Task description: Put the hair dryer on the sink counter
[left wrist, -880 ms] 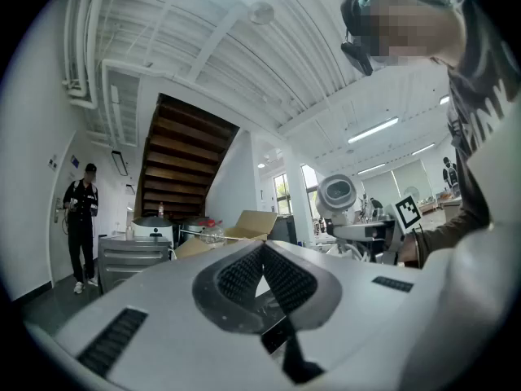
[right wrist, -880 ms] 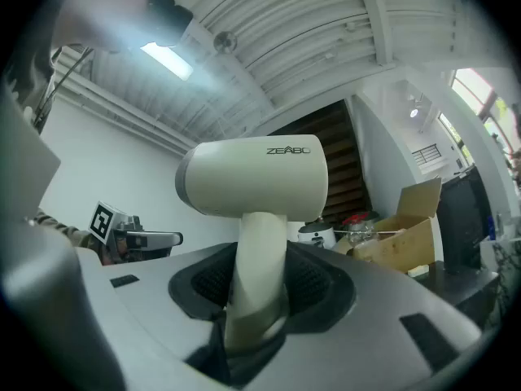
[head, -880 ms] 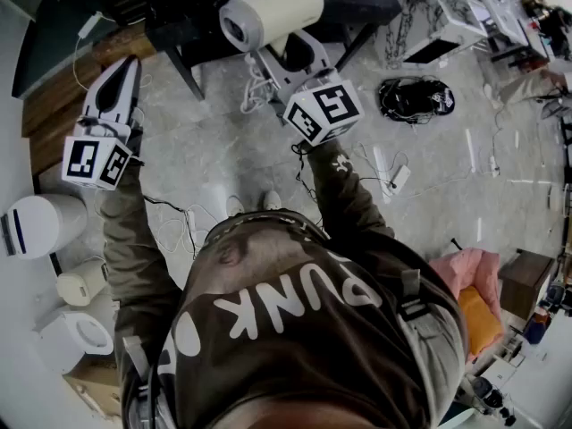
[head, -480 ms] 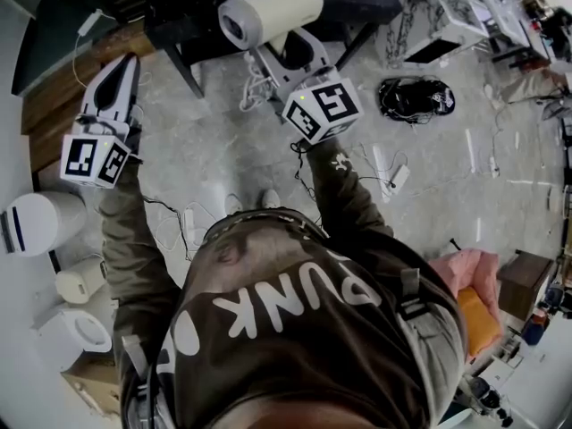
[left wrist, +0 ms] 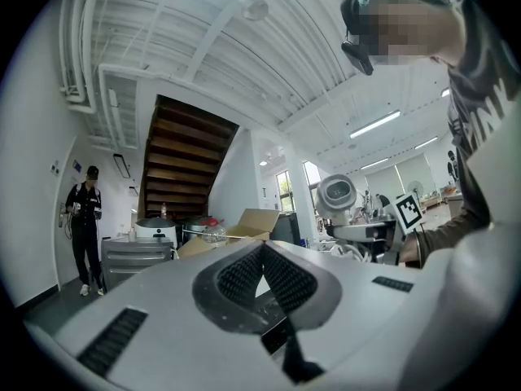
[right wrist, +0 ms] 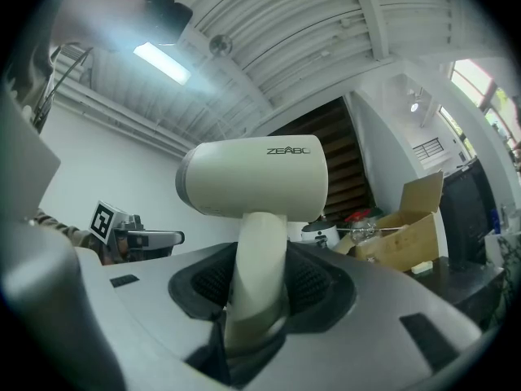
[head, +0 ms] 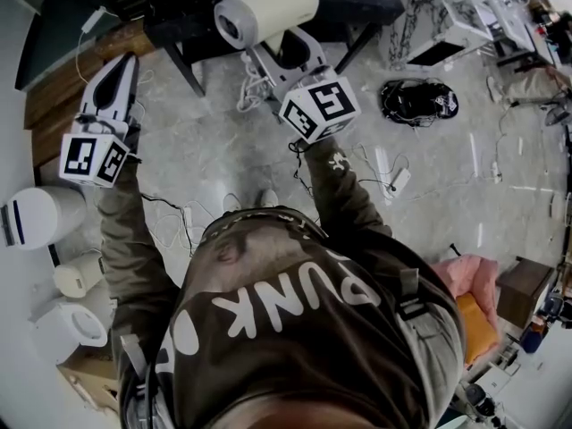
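A cream hair dryer (head: 268, 12) stands up out of my right gripper (head: 284, 50), barrel on top and pointing left in the head view. In the right gripper view both ribbed pads press on the dryer's handle (right wrist: 259, 259), with the barrel (right wrist: 252, 177) above them. My left gripper (head: 122, 68) is held out at the left, level with the right one and apart from the dryer. Its jaws are shut on nothing, and its pads (left wrist: 244, 274) meet at the tip. I see no sink counter in any view.
Below me is a pale floor strewn with white cables (head: 179, 226) and a black bag (head: 418, 99). White appliances (head: 40, 222) stand at the left, and a dark table (head: 357, 3) and wooden stairs (head: 67, 92) lie ahead. A person in black (left wrist: 85, 218) stands far off, and a cardboard box (right wrist: 411, 222) sits to the right.
The right gripper and the hair dryer have drifted slightly left and up in the head view. The left gripper has barely moved.
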`<state>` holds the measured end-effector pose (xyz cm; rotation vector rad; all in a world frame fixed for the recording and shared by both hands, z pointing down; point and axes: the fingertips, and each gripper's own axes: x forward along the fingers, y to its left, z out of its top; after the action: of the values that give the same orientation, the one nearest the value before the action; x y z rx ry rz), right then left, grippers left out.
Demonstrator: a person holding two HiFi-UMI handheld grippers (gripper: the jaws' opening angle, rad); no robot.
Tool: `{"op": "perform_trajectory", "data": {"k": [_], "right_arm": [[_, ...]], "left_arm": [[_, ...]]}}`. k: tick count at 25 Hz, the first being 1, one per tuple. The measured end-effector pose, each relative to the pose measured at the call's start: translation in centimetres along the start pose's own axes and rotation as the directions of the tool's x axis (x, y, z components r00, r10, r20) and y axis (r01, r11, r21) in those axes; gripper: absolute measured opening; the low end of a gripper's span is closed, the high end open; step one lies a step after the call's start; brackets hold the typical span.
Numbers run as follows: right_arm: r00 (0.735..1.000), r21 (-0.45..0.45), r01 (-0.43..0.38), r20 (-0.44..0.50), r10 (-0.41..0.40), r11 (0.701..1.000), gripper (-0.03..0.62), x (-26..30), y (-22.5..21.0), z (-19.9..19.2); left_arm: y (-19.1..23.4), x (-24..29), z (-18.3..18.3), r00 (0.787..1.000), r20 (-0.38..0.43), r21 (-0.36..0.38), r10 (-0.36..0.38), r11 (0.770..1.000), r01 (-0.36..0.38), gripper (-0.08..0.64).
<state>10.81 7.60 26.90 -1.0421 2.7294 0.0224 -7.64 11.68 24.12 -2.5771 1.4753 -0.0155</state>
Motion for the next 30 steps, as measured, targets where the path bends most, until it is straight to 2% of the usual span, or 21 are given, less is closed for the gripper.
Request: {"op": "perform_trajectory", "data": {"k": [8,14,20,30], "right_arm": [[1.0,0.01,-0.03,-0.004,0.03,0.999,0.164,-0.9,-1.7,-0.4],[1.0,0.027,-0.021,-0.011,0.021,0.999,0.164,1.4,-3.1,-2.0],[0.999,0.02,0.006,-0.041,-0.005,1.0,0.164,7.7,-5.5,-5.1],[0.988,0.025,0.065,-0.144,-0.061,0.998,0.164,23.1,-10.4,-10.9]], "left_arm": [[-1.6,1.3,-0.3,0.999,-0.014,0.002,0.034,0.999,-0.033,-0.006],[0.7,2.8,-1.8,0.999,-0.017,-0.002,0.037,0.999,-0.037,-0.006],[7.0,6.8,-5.1,1.0,-0.017,-0.018,0.014,1.0,-0.014,-0.006],[20.5,15.3,-11.8,0.997,-0.045,-0.047,-0.066,0.997,0.064,-0.006]]}}
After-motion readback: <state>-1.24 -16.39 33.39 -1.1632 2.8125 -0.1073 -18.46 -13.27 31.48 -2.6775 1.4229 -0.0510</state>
